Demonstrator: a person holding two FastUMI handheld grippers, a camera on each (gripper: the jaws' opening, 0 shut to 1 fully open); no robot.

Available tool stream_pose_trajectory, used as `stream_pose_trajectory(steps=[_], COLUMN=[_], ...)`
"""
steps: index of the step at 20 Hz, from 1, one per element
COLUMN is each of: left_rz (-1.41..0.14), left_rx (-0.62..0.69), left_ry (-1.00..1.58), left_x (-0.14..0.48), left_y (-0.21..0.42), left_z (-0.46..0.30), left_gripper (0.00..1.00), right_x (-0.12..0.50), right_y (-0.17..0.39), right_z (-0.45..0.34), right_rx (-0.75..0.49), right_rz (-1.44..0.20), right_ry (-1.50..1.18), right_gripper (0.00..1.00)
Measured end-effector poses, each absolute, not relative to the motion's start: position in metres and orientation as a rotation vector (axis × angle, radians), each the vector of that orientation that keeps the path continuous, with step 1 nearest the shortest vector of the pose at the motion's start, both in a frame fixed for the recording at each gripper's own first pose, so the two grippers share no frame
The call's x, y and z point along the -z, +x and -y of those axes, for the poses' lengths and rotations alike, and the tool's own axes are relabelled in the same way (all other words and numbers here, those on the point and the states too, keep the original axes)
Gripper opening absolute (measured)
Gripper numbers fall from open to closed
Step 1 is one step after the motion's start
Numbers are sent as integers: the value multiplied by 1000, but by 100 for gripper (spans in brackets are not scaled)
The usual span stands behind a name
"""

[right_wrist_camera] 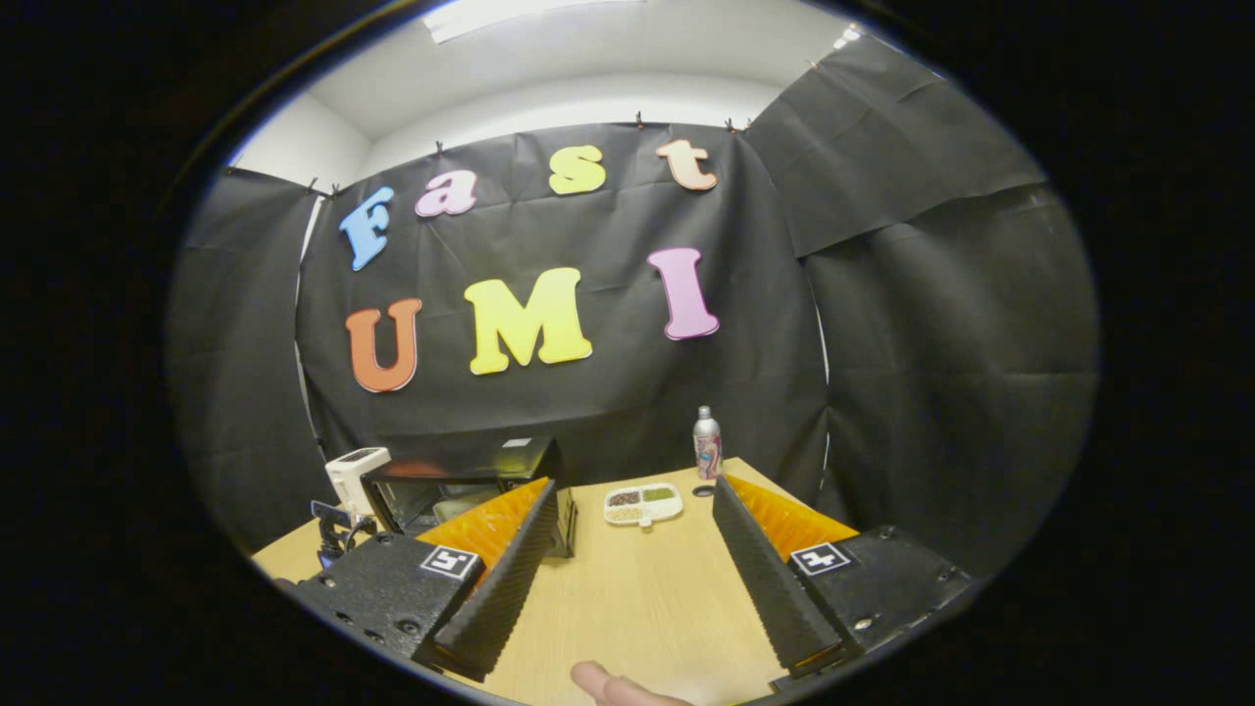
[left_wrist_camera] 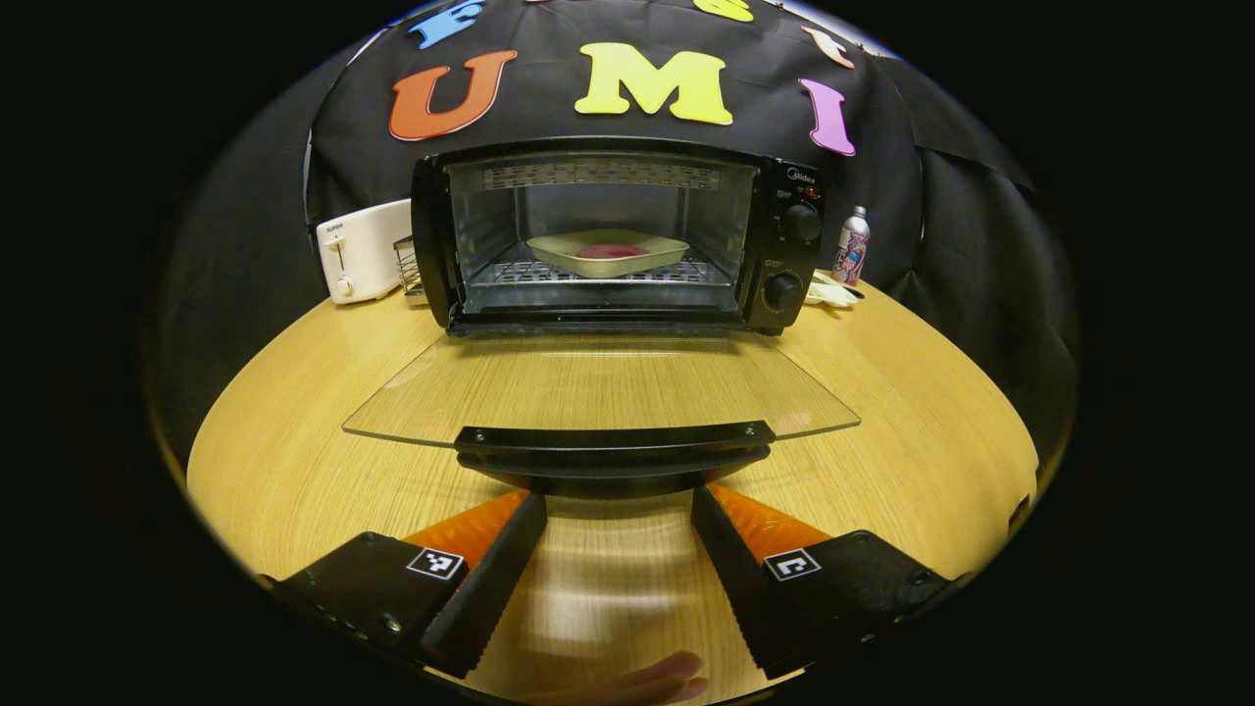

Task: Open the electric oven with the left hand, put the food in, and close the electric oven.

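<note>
Oven (left_wrist_camera: 618, 235) stood at the far side of the counter (left_wrist_camera: 294, 431) with its glass door (left_wrist_camera: 598, 387) dropped flat toward the camera, and a shallow dish (left_wrist_camera: 608, 252) holding something red sat on the wire rack inside. By that, the food looked already loaded, so closing the door seemed the step left.

The door's black handle (left_wrist_camera: 613, 446) ran crosswise, left to right, along the near edge of the glass. It lay straight ahead of the left gripper (left_wrist_camera: 618, 510) and just beyond its fingertips, roughly centred on the gap. The jaws stood wide apart and held nothing. Their opening ran the same way as the handle, so a lift from below looked more likely than a pinch.

In the right gripper view the right gripper (right_wrist_camera: 632, 529) was also spread wide and empty. It was raised and pointed over the counter toward a small divided tray (right_wrist_camera: 644, 502) and a bottle (right_wrist_camera: 706, 443). The oven lay off to its left, partly behind one finger. The left gripper was plainly the better placed for the handle.
</note>
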State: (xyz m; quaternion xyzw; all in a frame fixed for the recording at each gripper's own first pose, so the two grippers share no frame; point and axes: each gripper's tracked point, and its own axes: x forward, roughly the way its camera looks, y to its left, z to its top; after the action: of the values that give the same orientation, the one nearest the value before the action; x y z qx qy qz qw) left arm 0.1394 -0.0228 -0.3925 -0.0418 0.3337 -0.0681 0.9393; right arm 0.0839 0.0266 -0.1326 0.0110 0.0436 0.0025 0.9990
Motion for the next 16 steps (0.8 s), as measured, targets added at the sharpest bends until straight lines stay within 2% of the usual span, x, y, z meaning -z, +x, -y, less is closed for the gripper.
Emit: stream_pose_trajectory(steps=[9, 16], left_rz=[-637, -590], left_rx=[163, 163], left_ry=[-103, -93], left_x=[370, 345], left_y=[150, 181], left_z=[25, 16], left_gripper=[95, 95], right_x=[131, 133], right_y=[87, 89], right_z=[-33, -37], right_rx=[-6, -22], right_rz=[-89, -94], right_ry=[-1, -9], right_gripper=[96, 96])
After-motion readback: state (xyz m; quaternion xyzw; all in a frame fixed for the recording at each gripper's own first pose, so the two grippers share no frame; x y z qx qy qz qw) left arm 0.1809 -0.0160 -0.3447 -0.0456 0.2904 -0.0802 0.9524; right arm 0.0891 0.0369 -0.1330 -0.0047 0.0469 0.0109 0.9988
